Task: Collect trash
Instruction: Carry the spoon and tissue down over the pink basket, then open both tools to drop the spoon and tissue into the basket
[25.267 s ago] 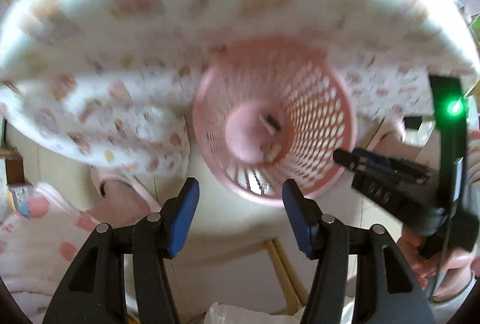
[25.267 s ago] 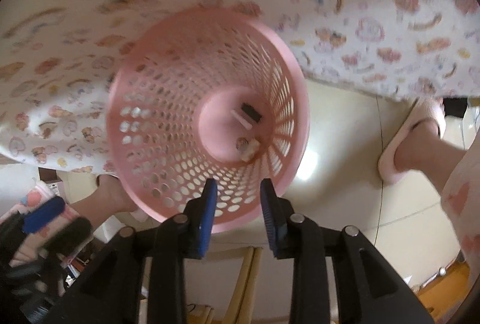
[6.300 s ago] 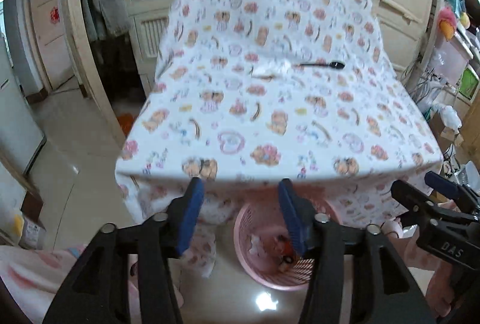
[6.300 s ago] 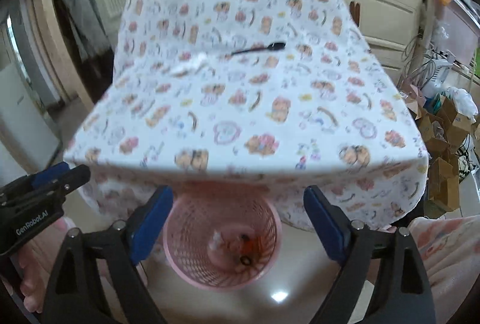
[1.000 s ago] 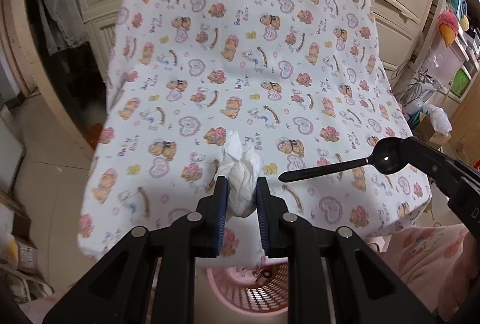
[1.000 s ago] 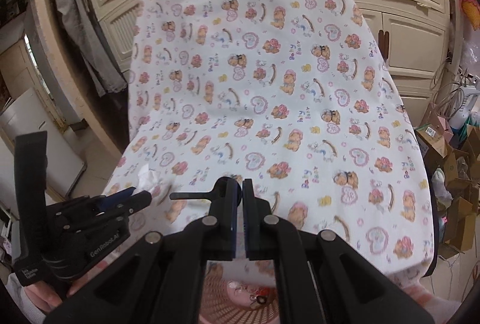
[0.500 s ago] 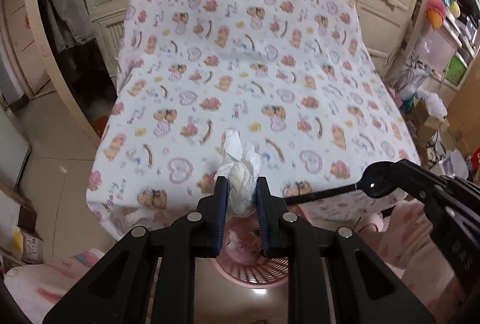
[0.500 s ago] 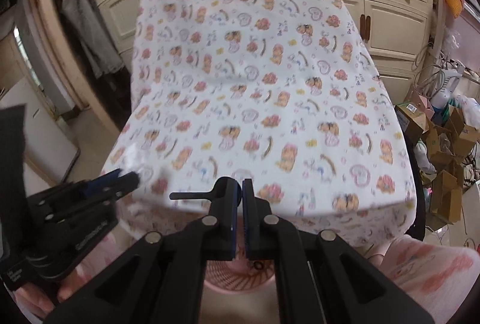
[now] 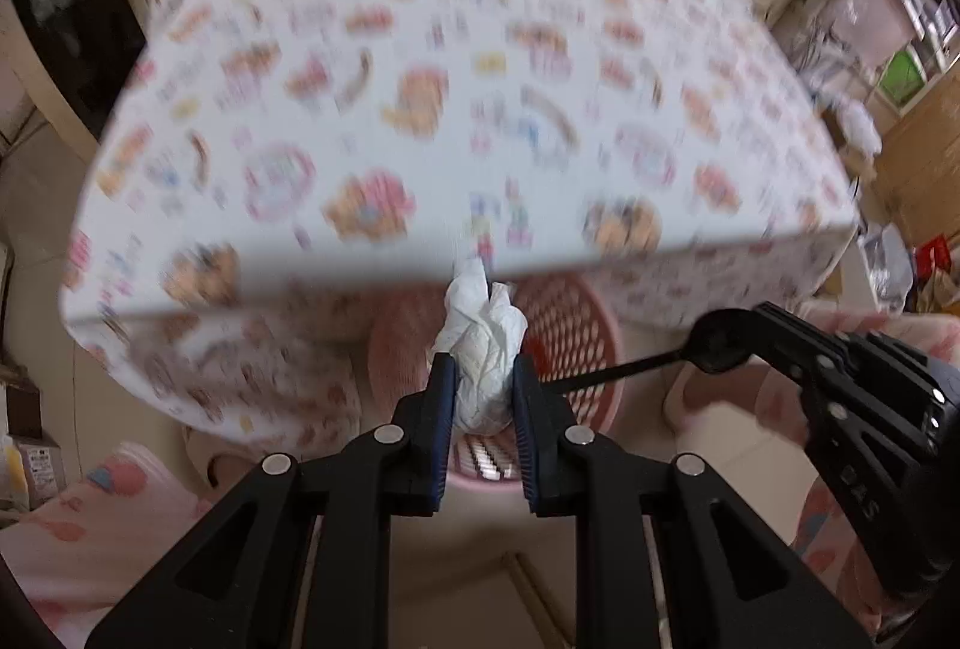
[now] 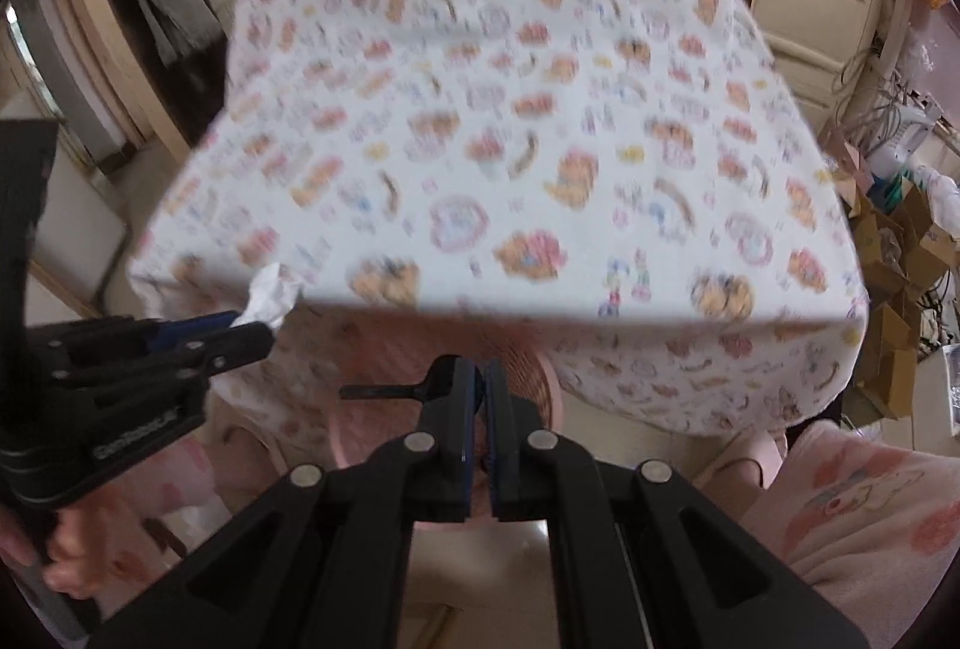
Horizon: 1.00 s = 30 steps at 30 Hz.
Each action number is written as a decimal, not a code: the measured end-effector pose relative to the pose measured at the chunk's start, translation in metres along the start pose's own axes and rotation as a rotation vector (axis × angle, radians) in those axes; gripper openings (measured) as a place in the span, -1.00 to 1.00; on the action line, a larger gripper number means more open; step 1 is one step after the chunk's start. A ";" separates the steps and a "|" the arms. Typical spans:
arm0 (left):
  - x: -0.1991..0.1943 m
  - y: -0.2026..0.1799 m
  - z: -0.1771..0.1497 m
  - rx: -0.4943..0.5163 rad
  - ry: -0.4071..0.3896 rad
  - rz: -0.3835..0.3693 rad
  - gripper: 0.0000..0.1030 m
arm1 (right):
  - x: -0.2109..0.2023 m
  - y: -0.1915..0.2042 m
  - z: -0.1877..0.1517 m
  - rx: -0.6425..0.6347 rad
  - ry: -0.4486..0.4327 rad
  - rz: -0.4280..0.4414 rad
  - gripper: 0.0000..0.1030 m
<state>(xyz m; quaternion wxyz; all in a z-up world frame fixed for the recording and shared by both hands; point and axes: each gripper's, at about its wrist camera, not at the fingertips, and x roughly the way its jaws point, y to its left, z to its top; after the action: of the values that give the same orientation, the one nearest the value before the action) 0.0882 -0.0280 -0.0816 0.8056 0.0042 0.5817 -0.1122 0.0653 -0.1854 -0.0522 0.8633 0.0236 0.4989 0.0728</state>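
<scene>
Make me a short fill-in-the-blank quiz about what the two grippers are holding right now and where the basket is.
1. The left gripper is shut on a crumpled white ____.
2. The right gripper is shut on a black ____.
3. The basket below both grippers is coloured ____.
4. The basket stands on the floor at the edge of the patterned ____.

Missing words: tissue; spoon; pink; tablecloth

Soft, even indoor light, no hard shadows. Patterned tablecloth (image 9: 420, 120) beyond the tongs smeared by motion blur in both views; black tongs near the lens stay sharp. Fisheye bending, dark vignette at corners.
</scene>
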 end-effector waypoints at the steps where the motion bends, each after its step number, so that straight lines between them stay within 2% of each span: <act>1: 0.007 -0.001 -0.003 0.003 0.020 0.003 -0.66 | 0.013 -0.002 -0.004 0.014 0.038 0.005 -0.94; 5: 0.027 -0.003 -0.011 0.009 0.081 0.022 -0.66 | 0.047 -0.014 -0.013 0.108 0.145 0.031 -0.94; 15: 0.083 0.006 -0.027 -0.026 0.258 0.021 -0.65 | 0.123 -0.008 -0.046 0.036 0.327 -0.086 -0.94; 20: 0.106 0.013 -0.033 -0.064 0.319 0.020 -0.65 | 0.157 -0.015 -0.063 0.036 0.443 -0.085 -0.94; 25: 0.125 0.014 -0.040 -0.082 0.364 0.008 -0.64 | 0.171 -0.016 -0.075 0.052 0.512 -0.054 -0.92; 27: 0.133 0.015 -0.041 -0.102 0.373 -0.010 -0.64 | 0.174 -0.015 -0.077 0.068 0.530 -0.039 -0.84; 30: 0.148 0.016 -0.045 -0.123 0.395 -0.031 -0.64 | 0.178 -0.019 -0.081 0.105 0.548 -0.032 -0.52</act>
<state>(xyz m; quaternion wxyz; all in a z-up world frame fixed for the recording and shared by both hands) 0.0927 -0.0326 -0.2373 0.6728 -0.0321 0.7341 -0.0860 0.0845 -0.1806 -0.2481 0.6947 0.0398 0.7173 0.0370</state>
